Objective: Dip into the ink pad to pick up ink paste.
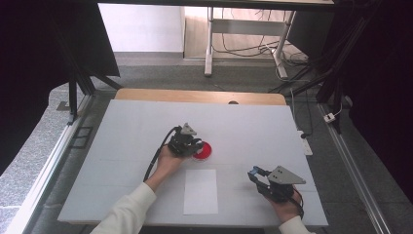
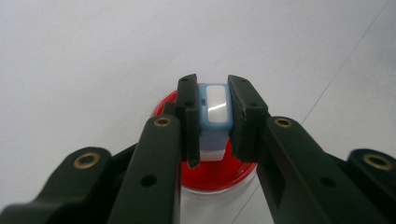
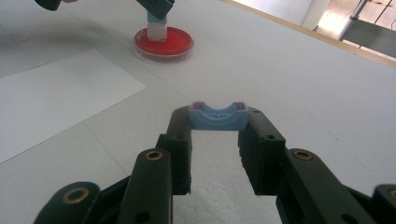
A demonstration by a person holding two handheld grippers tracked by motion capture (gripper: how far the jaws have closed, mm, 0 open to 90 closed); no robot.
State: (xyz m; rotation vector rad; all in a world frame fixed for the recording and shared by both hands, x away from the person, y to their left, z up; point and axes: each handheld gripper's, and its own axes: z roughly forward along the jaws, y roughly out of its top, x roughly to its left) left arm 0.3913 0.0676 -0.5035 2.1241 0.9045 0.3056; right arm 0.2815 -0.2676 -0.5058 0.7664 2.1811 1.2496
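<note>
We hold stamp [image 2: 214, 119] clamped in left gripper [image 2: 212, 93] on red ink dish [image 2: 219, 175]; right gripper [image 3: 217, 122] grips blue cap [image 3: 217, 116]. Tilt risks smearing table [image 1: 126, 141].

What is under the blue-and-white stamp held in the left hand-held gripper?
A round red ink pad lies under the stamp, whose white base meets it. The contact face and the pad's centre are covered.
</note>
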